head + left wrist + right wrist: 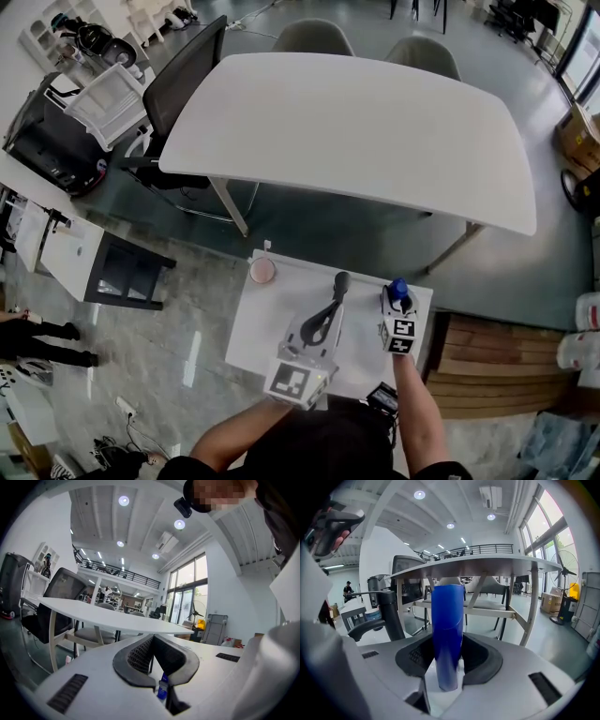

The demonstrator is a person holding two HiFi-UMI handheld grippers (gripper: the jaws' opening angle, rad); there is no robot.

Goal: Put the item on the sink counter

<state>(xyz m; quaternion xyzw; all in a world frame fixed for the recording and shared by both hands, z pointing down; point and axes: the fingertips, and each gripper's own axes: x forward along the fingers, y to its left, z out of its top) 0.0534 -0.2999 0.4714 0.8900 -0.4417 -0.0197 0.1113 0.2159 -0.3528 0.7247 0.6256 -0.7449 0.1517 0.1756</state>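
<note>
1. Right tongs [449, 654] are clamped on a blue cylindrical plastic bottle [447, 630], one pad on each side of its lower half; left tongs [152, 639] are closed tip to tip with nothing between them and lie idle, pointing away from the person.
2. In the head view the bottle [398, 287] is held in the right tongs [397, 294] above the right edge of a small white tabletop [272, 319]; a pink round cup [262, 270] stands well apart at the far left corner; no sink shows in any view.
3. The step in hand looks like the set-down; whether the base already touches the surface cannot be told.
4. The next move calls for lowering until the base rests flat, then easing the pads apart without tipping it.
5. The bottle's long axis runs roughly vertical, crosswise to the tongs; one end points up, the other sits low between the pads.
</note>
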